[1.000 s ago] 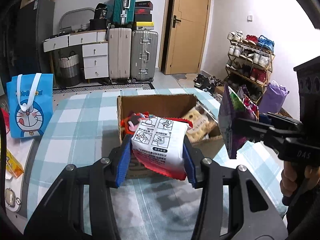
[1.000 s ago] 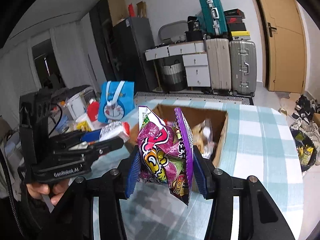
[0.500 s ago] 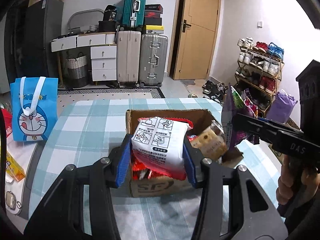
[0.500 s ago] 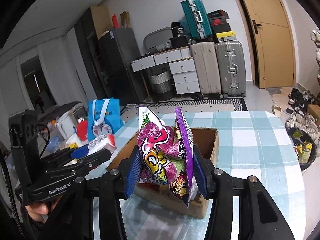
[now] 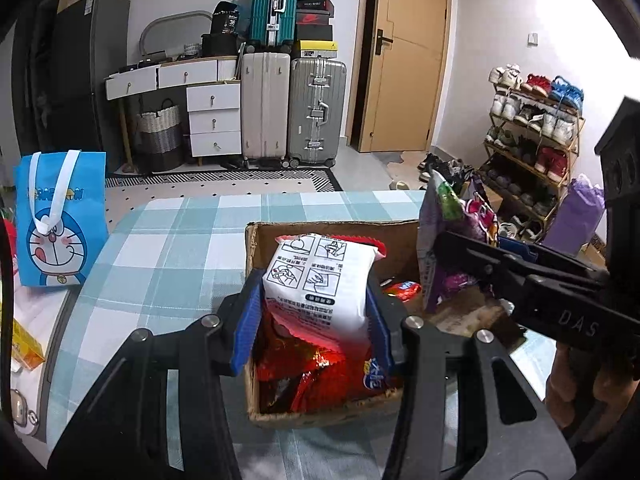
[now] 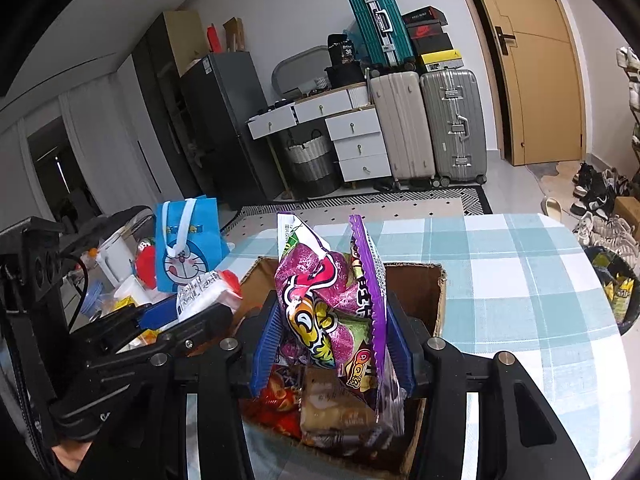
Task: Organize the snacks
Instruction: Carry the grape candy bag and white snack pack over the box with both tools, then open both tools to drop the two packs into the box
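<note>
- Two grippers, both loaded, both over the cardboard box (image 5: pixel 256 248) on the blue-and-white checked tablecloth (image 5: pixel 172 248)
- My left gripper (image 5: pixel 314 320) is clamped on a white snack packet (image 5: pixel 320 280) with line-drawn instruction panels and a red crimped edge; blue pads press it from both sides
- White packet hangs above the near left part of the box, clear of the snacks below
- My right gripper (image 6: pixel 334 340) is clamped on a purple and pink candy bag (image 6: pixel 320 296), squeezed narrow between the blue pads, its lower end hanging down towards the box contents
- From the left wrist view the candy bag (image 5: pixel 448 240) sits at the right side of the box, held upright, my right hand (image 5: pixel 568 384) below it
- Box holds red foil snack bags (image 5: pixel 320 376) on the left and a tan biscuit pack (image 6: pixel 336 408) on the right
- Blue cartoon tote bag (image 5: pixel 56 216) stands upright at the table's left edge, well apart from the box
- Behind the table: suitcases (image 5: pixel 292 108), white drawers (image 5: pixel 214 120), a wooden door (image 5: pixel 404 56), a shoe rack (image 5: pixel 532 128) at right
</note>
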